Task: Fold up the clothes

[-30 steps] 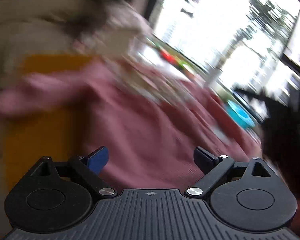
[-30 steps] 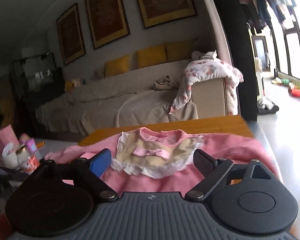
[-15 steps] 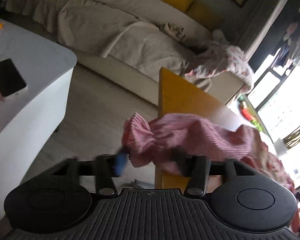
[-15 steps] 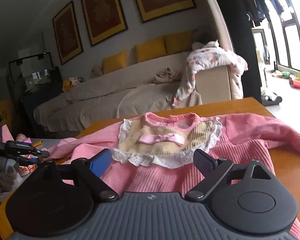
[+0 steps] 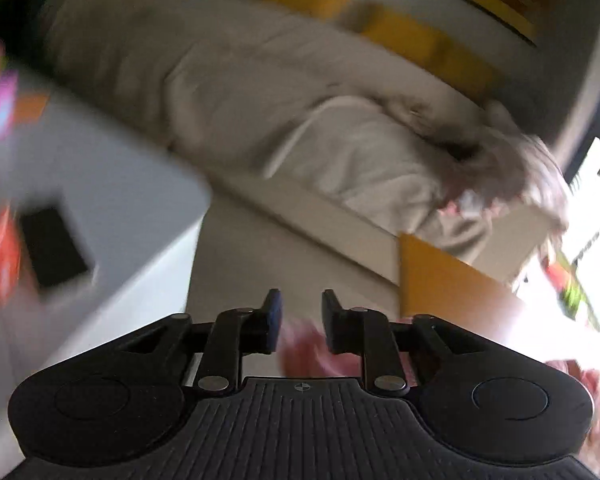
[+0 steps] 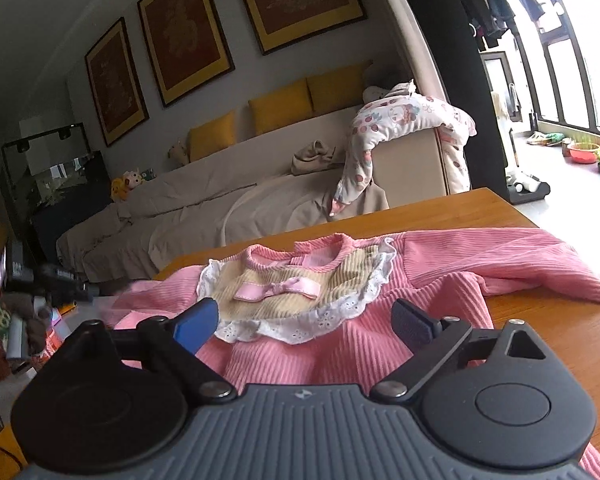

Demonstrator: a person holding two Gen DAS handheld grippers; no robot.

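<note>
A pink ribbed child's top (image 6: 380, 344) with a cream lace bib and pink bow lies spread face up on the wooden table (image 6: 548, 340). My right gripper (image 6: 306, 322) is open and empty just above its chest. The left wrist view is blurred. My left gripper (image 5: 300, 320) has its jaws nearly closed on pink sleeve fabric (image 5: 304, 350) at the table's left edge (image 5: 440, 280).
A beige sofa (image 6: 220, 204) with yellow cushions stands behind the table, with a patterned garment (image 6: 404, 120) over its arm. A white side table (image 5: 100, 200) with a black phone (image 5: 54, 244) is to the left. Floor lies between them.
My left gripper has narrowed on the pink sleeve end and swung, so its view blurs. My right gripper has edged closer over the top, still open.
</note>
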